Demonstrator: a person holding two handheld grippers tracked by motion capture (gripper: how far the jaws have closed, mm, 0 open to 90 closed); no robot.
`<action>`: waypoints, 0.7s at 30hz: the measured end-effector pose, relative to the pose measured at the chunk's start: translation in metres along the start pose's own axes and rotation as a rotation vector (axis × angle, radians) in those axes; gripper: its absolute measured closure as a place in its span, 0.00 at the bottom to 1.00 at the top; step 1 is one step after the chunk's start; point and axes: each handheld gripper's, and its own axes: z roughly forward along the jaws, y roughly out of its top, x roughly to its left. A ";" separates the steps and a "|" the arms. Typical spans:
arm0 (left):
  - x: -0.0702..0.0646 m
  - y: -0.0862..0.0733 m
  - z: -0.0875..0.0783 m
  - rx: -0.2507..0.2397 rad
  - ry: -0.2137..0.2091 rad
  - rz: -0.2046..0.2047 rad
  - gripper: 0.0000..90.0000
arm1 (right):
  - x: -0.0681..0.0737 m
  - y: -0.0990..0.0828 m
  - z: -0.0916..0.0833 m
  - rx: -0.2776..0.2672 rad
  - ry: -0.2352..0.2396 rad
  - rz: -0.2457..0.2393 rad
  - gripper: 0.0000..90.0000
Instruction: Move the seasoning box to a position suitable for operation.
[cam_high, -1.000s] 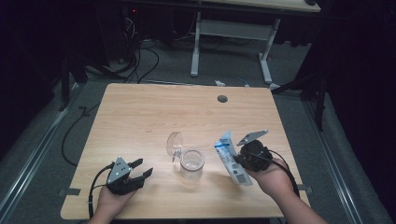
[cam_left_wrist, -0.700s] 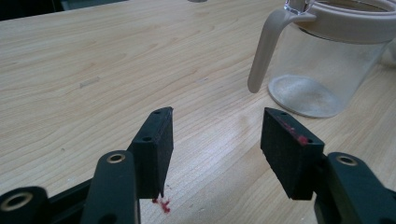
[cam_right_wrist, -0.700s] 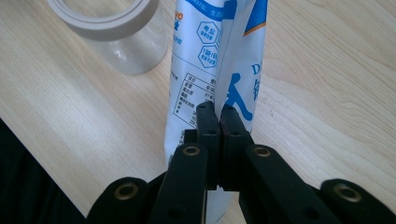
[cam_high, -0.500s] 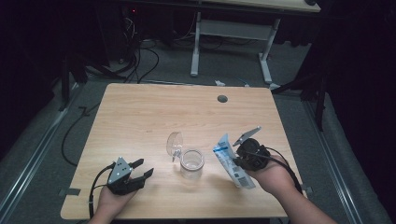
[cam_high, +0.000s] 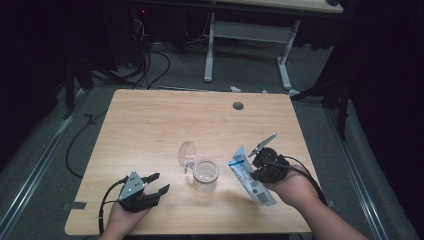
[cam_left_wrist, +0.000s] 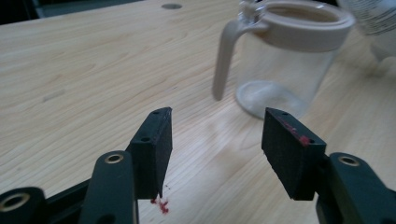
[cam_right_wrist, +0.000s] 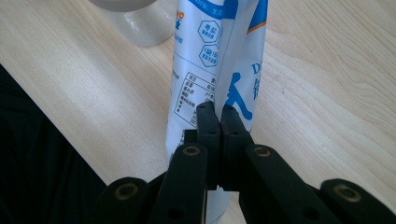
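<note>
White-and-blue pouch (cam_high: 248, 177) sits at lower right of the high view, tilted, top edge leaning toward the jar (cam_high: 205, 175). Right hand-held gripper (cam_high: 256, 167) is clenched on the pouch; in the right gripper view both jaws are pressed together on a fold of the pouch (cam_right_wrist: 218, 70), printed panel facing the camera. Jar is clear, with a pale rim, and stands upright on the desk (cam_high: 165, 125) just left of the pouch, near the lower centre of the frame. Its clear lid (cam_high: 186, 154) is flipped up and hangs at the jar's upper left. In the left gripper view the jar (cam_left_wrist: 285, 65) sits at upper right, open mouth visible, well apart from the jaws. Left hand-held gripper (cam_high: 156, 183) rests at lower left of the high view, released, jaws apart with nothing between them, pointing toward the jar. Desk is light wood with a round grommet hole (cam_high: 238, 106) near its far edge.
</note>
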 end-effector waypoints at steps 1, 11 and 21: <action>0.000 0.000 0.000 0.000 0.000 0.000 0.47 | 0.000 0.000 0.000 0.000 0.000 0.000 1.00; -0.041 0.003 0.014 -0.012 -0.105 0.056 0.39 | 0.003 -0.004 -0.003 0.002 0.015 0.004 1.00; -0.062 0.009 0.038 0.024 -0.186 0.068 0.32 | 0.004 -0.007 -0.013 -0.023 0.021 0.005 1.00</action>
